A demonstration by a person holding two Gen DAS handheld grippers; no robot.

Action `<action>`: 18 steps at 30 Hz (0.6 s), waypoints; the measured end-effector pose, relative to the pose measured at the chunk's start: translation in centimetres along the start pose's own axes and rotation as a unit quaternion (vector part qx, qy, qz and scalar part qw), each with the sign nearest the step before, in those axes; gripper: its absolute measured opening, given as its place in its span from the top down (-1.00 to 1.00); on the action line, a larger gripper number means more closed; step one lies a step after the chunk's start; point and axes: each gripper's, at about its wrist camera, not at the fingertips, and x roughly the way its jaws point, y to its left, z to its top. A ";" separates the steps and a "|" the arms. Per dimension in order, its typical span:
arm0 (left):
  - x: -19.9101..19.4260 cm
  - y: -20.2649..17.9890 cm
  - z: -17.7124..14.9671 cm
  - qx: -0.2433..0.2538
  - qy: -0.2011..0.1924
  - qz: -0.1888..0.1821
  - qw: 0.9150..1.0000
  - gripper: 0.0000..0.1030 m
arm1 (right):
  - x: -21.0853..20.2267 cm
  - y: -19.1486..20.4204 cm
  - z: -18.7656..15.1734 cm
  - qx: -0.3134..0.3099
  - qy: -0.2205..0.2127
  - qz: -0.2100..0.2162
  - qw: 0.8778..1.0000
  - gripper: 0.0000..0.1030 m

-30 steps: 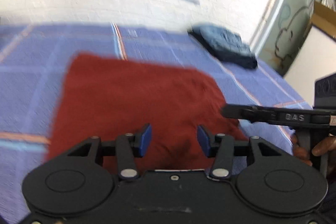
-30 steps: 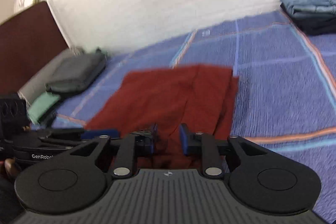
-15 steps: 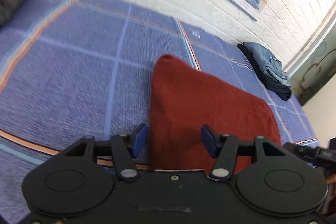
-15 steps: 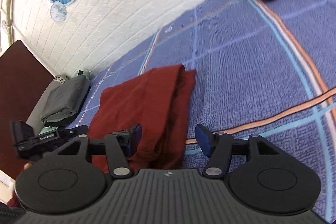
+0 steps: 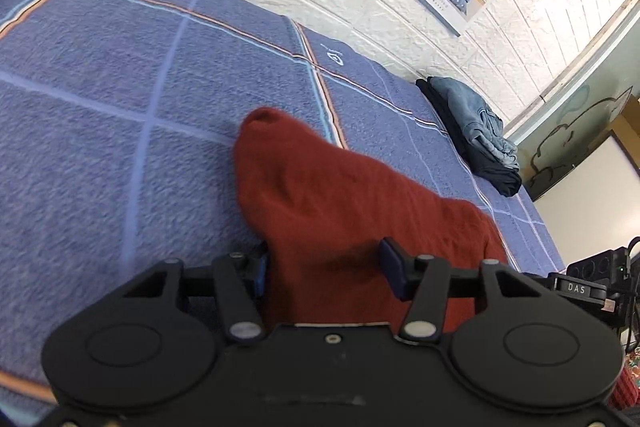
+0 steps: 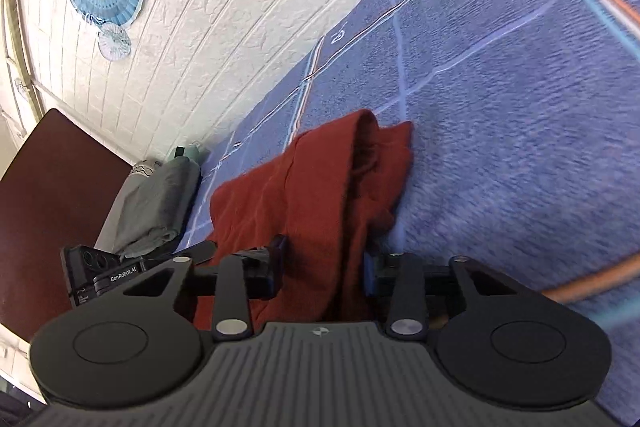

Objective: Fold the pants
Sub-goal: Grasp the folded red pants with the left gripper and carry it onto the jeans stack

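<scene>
The folded dark red pants (image 5: 340,203) lie on the blue plaid bedspread (image 5: 120,131). My left gripper (image 5: 324,267) is open, its blue pads on either side of the near edge of the pants. In the right wrist view the pants (image 6: 320,187) show stacked layers at the far end. My right gripper (image 6: 324,267) is open around the near end of the pants. Neither gripper visibly holds cloth. The other gripper shows at each view's edge.
A stack of folded blue and dark jeans (image 5: 476,131) lies at the bed's far right by the white brick wall. Folded grey and green clothes (image 6: 156,203) lie at the bed's left end next to a brown headboard (image 6: 44,195).
Both grippers have opened wider and swung to steeper angles over the pants. The pants now lie folded narrower, seen end-on.
</scene>
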 end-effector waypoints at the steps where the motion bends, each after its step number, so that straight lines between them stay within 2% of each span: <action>1: 0.8 -0.6 0.3 0.001 0.002 0.012 1.000 0.58 | 0.5 0.1 0.1 0.001 0.003 0.003 1.000 0.00; 2: 1.6 -1.6 0.7 0.003 0.003 0.022 1.000 0.65 | 0.8 0.3 0.3 0.004 0.006 0.001 1.000 0.14; 5: 1.2 -4.0 1.2 0.023 -0.013 0.045 0.999 0.74 | 0.0 1.3 0.9 0.000 -0.004 0.000 1.000 0.29; 11: -1.2 -8.9 2.0 0.064 -0.054 0.041 0.996 0.78 | -3.5 3.6 1.6 -0.048 -0.040 0.032 0.998 0.34; 14: -1.3 -11.9 2.9 0.086 -0.073 0.030 0.993 0.78 | -5.5 3.9 2.4 -0.057 -0.065 0.045 0.995 0.35; 18: -0.2 -15.8 4.4 0.112 -0.084 0.011 0.990 0.78 | -7.9 4.2 4.2 -0.073 -0.101 0.040 0.991 0.35</action>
